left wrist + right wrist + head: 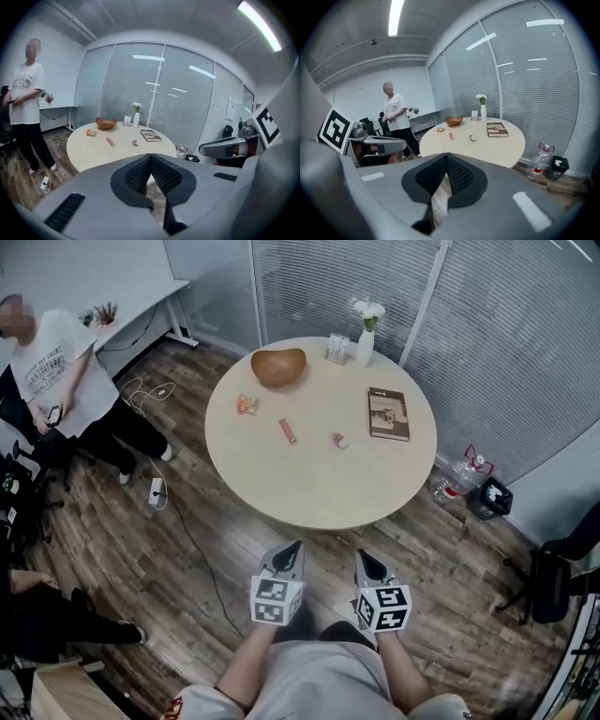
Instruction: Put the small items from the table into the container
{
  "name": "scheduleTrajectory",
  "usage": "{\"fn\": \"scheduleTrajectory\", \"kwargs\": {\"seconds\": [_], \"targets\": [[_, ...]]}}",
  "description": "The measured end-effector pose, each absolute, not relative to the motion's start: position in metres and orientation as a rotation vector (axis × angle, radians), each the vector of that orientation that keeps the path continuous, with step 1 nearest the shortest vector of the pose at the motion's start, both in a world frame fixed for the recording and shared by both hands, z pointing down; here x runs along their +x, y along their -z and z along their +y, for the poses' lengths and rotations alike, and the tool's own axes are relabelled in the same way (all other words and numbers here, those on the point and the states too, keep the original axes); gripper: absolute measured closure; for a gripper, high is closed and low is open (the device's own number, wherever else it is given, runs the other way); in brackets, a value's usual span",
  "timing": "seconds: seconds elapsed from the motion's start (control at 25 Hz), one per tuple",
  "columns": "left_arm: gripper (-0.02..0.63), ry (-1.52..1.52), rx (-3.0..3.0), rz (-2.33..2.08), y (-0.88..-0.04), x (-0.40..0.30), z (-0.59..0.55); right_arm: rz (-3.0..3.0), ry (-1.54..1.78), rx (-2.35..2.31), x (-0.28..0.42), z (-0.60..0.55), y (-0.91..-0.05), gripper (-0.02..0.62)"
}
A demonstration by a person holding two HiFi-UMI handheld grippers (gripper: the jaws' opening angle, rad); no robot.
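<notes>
A round beige table (309, 493) carries a wooden bowl (278, 366) at its far side. Three small items lie on it: an orange packet (247, 404), a red bar (287, 430) and a small pink-white piece (339, 441). Both grippers hang over the floor short of the table's near edge, side by side. My left gripper (292, 547) is shut and empty; my right gripper (364, 557) is shut and empty too. The bowl (106, 123) and the bar (110, 141) show far ahead in the left gripper view, the bowl (454, 121) also in the right gripper view.
A book (388, 413), a white vase with flowers (366, 339) and a small card holder (337, 349) stand on the table. A person (66, 381) stands at the left by floor cables. A water bottle (457, 481) and black box (491, 498) sit right of the table.
</notes>
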State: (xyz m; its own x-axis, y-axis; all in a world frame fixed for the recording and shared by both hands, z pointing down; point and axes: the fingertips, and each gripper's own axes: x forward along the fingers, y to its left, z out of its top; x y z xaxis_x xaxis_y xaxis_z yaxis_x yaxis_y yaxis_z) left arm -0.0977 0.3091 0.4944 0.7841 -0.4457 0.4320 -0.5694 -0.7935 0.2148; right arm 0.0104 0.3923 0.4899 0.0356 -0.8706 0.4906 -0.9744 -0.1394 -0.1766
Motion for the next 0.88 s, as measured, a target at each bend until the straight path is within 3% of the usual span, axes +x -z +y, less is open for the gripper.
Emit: {"fn": "scheduleTrajectory", "kwargs": {"seconds": [0.88], "targets": [[0.601,-0.564,2.536,-1.009,-0.510,0.051,0.046,-1.990,-0.711,1.787,0.178,0.095,-0.565,0.594]]}}
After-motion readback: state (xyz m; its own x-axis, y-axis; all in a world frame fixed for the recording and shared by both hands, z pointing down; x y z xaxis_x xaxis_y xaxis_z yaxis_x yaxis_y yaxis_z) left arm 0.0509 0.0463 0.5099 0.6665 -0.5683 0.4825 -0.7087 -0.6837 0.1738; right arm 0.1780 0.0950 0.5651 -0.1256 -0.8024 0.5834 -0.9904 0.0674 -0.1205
